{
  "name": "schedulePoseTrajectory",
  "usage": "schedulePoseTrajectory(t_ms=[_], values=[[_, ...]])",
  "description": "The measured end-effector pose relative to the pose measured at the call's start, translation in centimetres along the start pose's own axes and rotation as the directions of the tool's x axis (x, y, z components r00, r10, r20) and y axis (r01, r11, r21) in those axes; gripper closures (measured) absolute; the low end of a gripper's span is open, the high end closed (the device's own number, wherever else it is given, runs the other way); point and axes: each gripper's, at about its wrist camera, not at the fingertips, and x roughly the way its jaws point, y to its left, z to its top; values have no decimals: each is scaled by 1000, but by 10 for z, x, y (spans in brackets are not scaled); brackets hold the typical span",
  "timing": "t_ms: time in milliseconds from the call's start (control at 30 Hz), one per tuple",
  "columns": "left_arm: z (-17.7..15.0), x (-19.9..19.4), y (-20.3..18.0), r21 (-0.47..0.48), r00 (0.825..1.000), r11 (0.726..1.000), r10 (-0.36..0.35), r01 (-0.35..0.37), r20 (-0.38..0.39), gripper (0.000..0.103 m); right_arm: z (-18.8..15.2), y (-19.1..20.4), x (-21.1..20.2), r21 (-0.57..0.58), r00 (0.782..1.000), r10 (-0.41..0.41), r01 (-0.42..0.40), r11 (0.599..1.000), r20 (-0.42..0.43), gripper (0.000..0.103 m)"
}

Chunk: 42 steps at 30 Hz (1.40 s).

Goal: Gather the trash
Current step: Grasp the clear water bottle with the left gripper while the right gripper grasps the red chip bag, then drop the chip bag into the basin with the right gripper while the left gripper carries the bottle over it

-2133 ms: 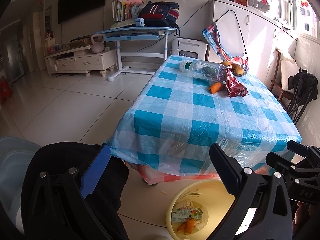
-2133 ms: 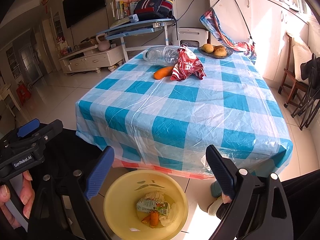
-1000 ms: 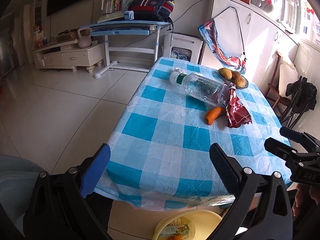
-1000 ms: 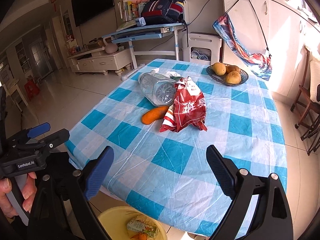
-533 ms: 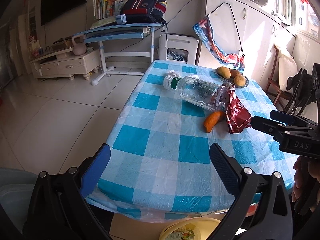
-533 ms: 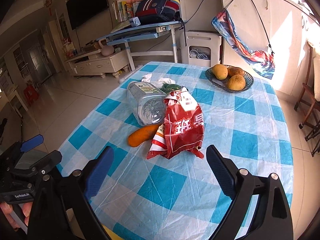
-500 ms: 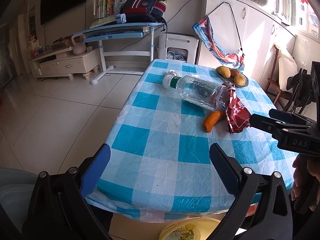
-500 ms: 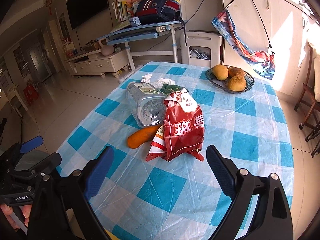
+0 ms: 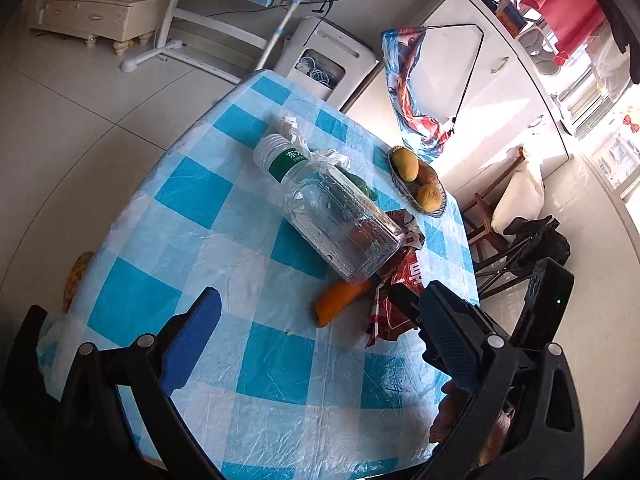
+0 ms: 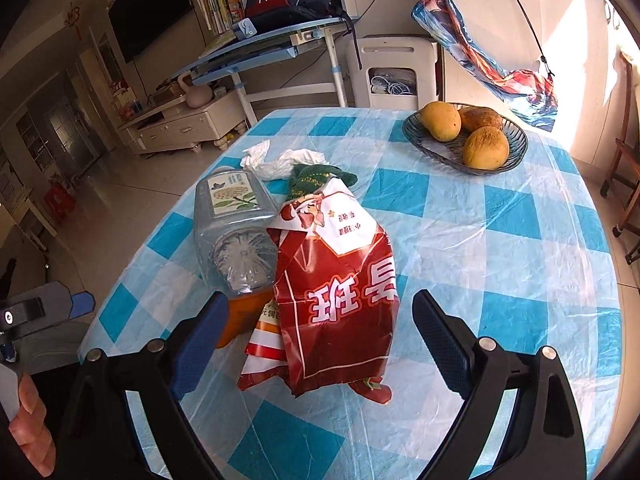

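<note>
Both grippers have closed in on the table since half a second ago; my right gripper (image 10: 316, 320) now straddles the red snack bag (image 10: 340, 280), jaws spread, nothing held. Left gripper (image 9: 320, 328) is likewise released, hanging over the table's near edge. Bag lies mid-table (image 10: 520, 240), leaning on the empty plastic bottle (image 10: 232, 228), carrot (image 9: 340, 304) just beside. Bag looks light, crinkly and slippery, so I'd pinch a bunched fold at its near end.

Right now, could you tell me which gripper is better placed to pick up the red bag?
The right gripper, most likely. Its open jaws already frame the red bag, which lies directly ahead of it. The left gripper, also open, faces the bottle and carrot; the bag lies off to its right.
</note>
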Motion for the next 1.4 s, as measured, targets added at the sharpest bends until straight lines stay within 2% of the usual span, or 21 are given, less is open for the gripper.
schedulePoseTrajectory(t_ms=[133,267,467,500,533,567,633,833,1100,1233,1400], values=[[23,38,-5,-77,997,996,-49,44,-64,7,3,-7,7,22,999,32,-31,999,-23,25],[38,72,-2,-183,992,982,-60,39,-112,7,3,-15,12,55,997,62,-59,997,-46,39],[43,109,4,-302,983,953,-67,12,-173,8,1,-18,8,61,994,91,-88,994,-52,51],[42,112,5,-314,983,949,-66,9,-172,13,1,-18,7,60,994,94,-91,994,-51,52],[41,114,5,-319,983,948,-66,7,-174,24,1,-18,7,59,994,98,-95,994,-52,54],[40,117,6,-326,981,945,-89,28,-174,31,0,-18,6,60,993,102,-99,993,-52,54],[39,116,7,-338,983,940,-105,47,-154,38,0,-18,5,60,993,103,-100,993,-49,55],[41,90,12,-286,989,957,-86,49,-118,46,-2,-24,-4,88,994,102,-99,991,-33,55],[23,44,28,-183,991,983,-42,19,-125,49,-13,-22,-32,125,992,124,-124,984,4,55],[15,37,29,-81,981,996,12,-29,-195,48,-16,-13,-48,119,990,139,-141,983,24,55],[17,40,11,29,972,991,136,-133,-190,46,-31,-9,-59,159,986,161,-166,973,46,55]])
